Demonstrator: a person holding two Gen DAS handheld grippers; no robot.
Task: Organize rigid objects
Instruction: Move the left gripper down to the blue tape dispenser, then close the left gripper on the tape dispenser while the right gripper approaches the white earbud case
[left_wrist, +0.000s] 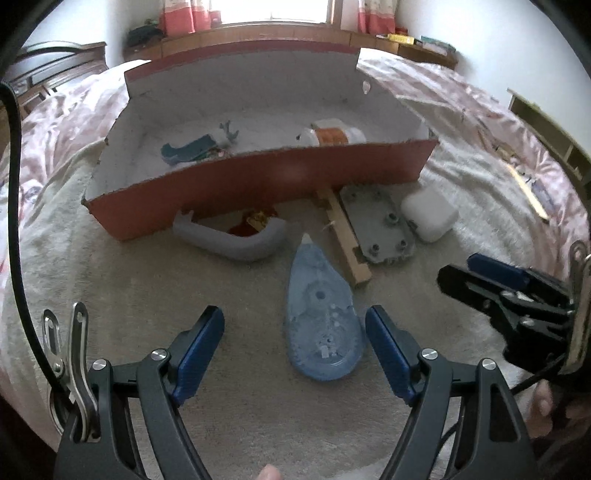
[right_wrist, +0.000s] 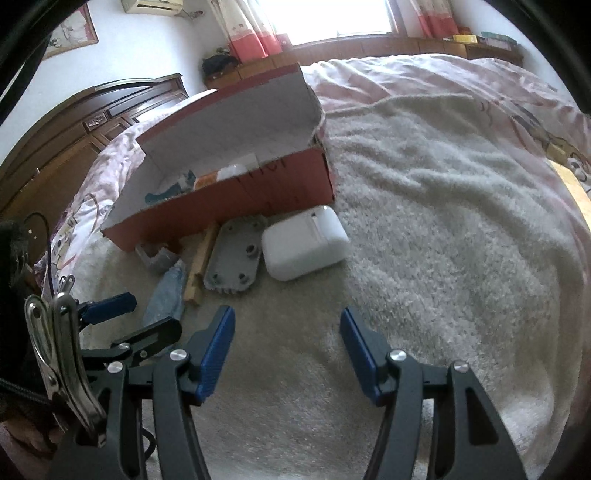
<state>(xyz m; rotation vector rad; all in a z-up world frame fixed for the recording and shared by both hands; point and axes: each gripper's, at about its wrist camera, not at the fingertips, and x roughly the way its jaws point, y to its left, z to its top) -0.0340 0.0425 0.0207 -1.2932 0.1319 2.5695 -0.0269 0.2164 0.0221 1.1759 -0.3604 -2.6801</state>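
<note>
A red cardboard box stands open on the blanket and holds a teal tool and a white bottle with an orange label. In front of it lie a blue correction-tape dispenser, a wooden stick, a grey plate, a white case and a grey curved holder. My left gripper is open, its fingers on either side of the dispenser's near end. My right gripper is open and empty over the blanket, short of the white case and grey plate.
Everything lies on a cream fleece blanket over a pink quilt. A dark wooden headboard stands at the left. A wooden ledge runs under the window. The right gripper shows in the left wrist view.
</note>
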